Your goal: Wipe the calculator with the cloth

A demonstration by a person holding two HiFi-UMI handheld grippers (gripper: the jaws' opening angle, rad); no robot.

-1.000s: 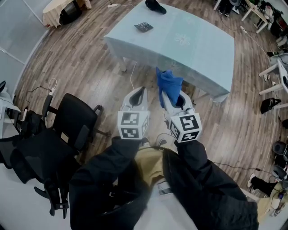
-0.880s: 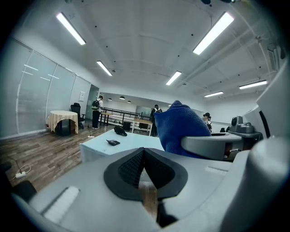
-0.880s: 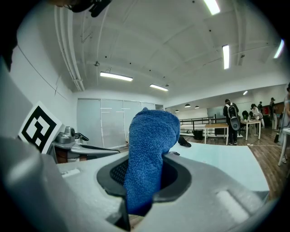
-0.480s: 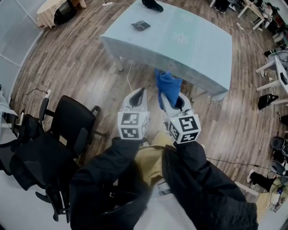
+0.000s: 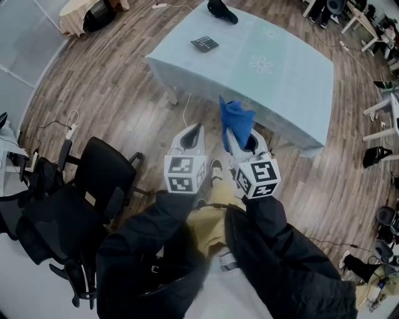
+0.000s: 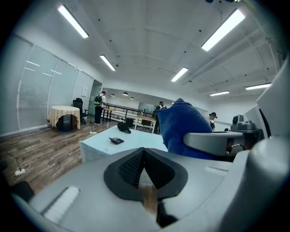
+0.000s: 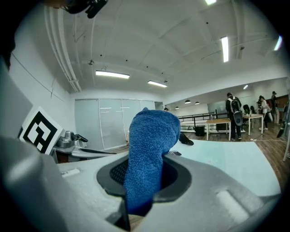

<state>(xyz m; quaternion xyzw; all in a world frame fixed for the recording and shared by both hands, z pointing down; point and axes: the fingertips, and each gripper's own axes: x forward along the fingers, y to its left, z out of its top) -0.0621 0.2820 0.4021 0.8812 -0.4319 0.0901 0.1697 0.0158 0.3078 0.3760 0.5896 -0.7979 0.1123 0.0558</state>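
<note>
The dark calculator (image 5: 204, 43) lies near the far left part of a pale blue table (image 5: 274, 81); it shows small in the left gripper view (image 6: 116, 140) too. My right gripper (image 5: 235, 132) is shut on a blue cloth (image 5: 236, 119), which stands up out of its jaws (image 7: 147, 154). My left gripper (image 5: 191, 136) is shut with nothing in it, its jaws (image 6: 143, 159) meeting at the tips. Both grippers hang over the wooden floor, short of the table's near edge and well away from the calculator.
A black object (image 5: 222, 10) lies at the table's far edge. Black office chairs (image 5: 93, 180) stand at the left. A cable and power strip (image 5: 70, 124) run over the floor. More desks (image 5: 386, 106) stand at the right, a round covered table (image 5: 87, 14) far left.
The view has shifted a little toward the table. Both grippers keep their pose, and the cloth stays held in the right one.
</note>
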